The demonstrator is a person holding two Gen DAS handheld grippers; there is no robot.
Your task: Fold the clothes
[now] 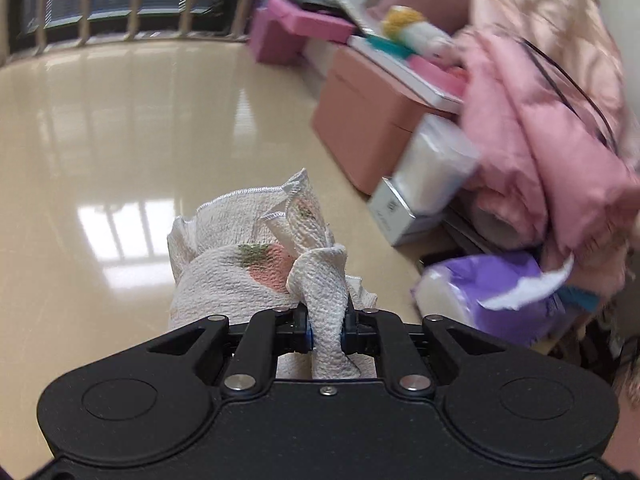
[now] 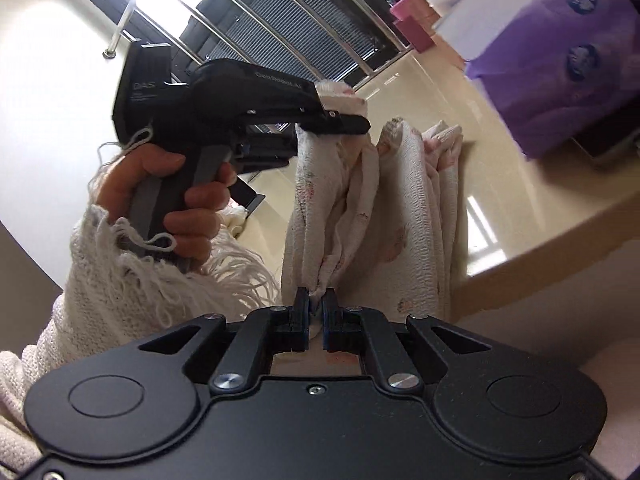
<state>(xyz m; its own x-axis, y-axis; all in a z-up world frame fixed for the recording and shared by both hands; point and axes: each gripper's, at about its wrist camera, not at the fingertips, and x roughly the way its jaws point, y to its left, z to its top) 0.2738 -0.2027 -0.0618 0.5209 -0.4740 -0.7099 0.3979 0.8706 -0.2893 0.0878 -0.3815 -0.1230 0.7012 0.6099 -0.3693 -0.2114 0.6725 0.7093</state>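
Both grippers pinch the same white cloth [image 1: 248,264], held above the glossy cream table [image 1: 120,128]. The left gripper [image 1: 328,328] is clamped on a bunched fold; the right gripper [image 2: 318,312] nips a lower edge, the cloth hanging in pleats. Beyond the table runs a railing [image 1: 136,4] before dark blinds. Pink boxes [image 1: 360,128] and heaped pink fabric [image 1: 540,128] crowd the table's far side.
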